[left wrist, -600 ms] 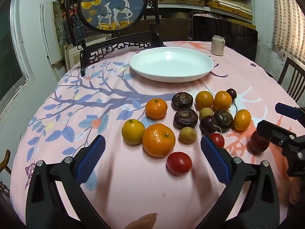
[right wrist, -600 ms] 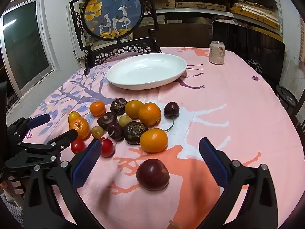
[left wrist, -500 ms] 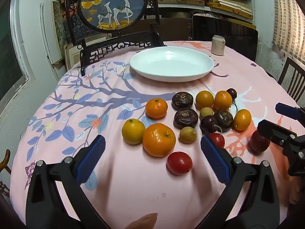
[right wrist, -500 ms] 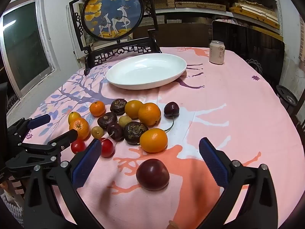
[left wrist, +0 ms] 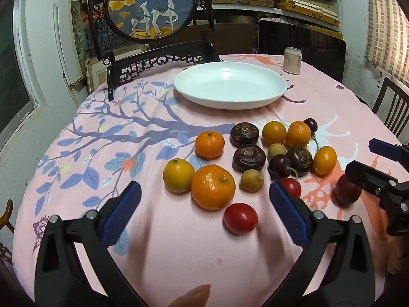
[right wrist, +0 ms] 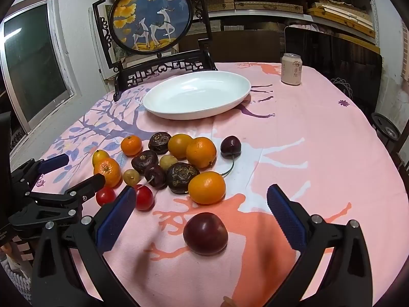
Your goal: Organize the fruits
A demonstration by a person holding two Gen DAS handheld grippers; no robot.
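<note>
The left gripper (left wrist: 202,212) stands wide open with nothing held, its blue pads (left wrist: 120,212) clear of the cloth; a tomato (left wrist: 240,218) lies between them, nearer the right-hand pad, and a big mandarin (left wrist: 213,186) sits just beyond it; the right gripper (right wrist: 199,216) is just as wide and empty, a dark plum (right wrist: 205,233) lying loose between its fingers, touched by neither. The fruit pile (right wrist: 176,163) spreads on the pink cloth (right wrist: 306,140) short of the white dish (right wrist: 196,94): oranges, dark wrinkled fruits, cherries, small yellow ones, a second tomato (right wrist: 144,197) just beside the right gripper's left pad. The dish is bare, well apart from the pile; a can (right wrist: 291,69) stands to the dish's right, a carved deer screen (right wrist: 150,18) behind the dish; a chair (left wrist: 391,102) shows off to the dish's right, past the table edge.
</note>
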